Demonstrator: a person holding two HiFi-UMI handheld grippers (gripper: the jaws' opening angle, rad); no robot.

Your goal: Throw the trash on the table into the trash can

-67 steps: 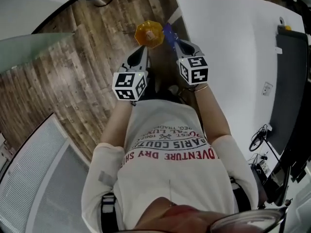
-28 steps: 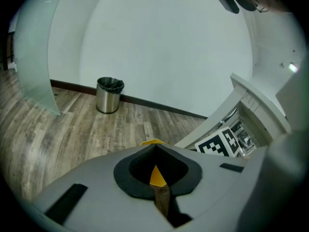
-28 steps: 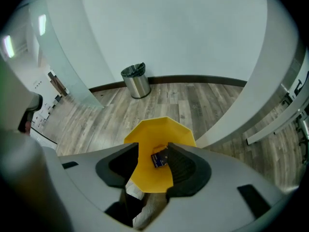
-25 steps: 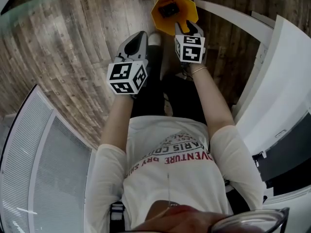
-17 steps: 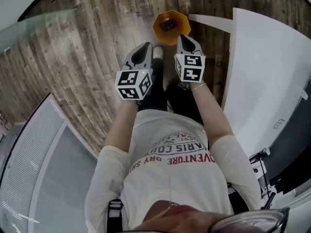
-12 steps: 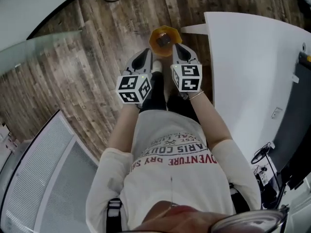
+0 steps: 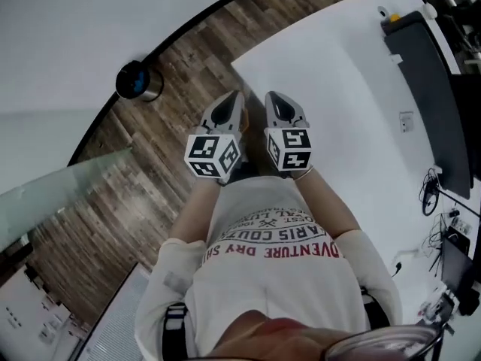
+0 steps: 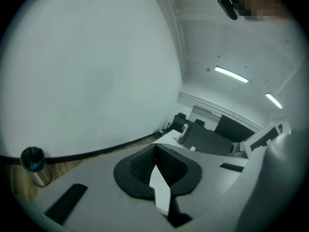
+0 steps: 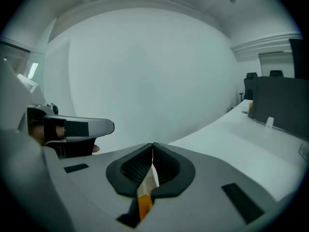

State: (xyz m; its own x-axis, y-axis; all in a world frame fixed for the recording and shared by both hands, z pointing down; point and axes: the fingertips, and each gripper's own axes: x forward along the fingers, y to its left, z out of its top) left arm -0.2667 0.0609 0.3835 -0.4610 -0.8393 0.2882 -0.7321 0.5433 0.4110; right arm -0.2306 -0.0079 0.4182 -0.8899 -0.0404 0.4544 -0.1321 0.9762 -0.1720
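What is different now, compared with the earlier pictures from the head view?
The right gripper let go of the purple item that it held over the orange trash can; its jaws are now shut with nothing between them. Both grippers came up away from the can, which is no longer in view; the white table lies ahead of them. Unchanged: the left gripper stays beside the right one.

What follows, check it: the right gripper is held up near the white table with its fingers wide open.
Wrong on the fingers: the fingers of the right gripper are shut together with nothing between them, as the right gripper view shows. It is indeed held up near the white table.
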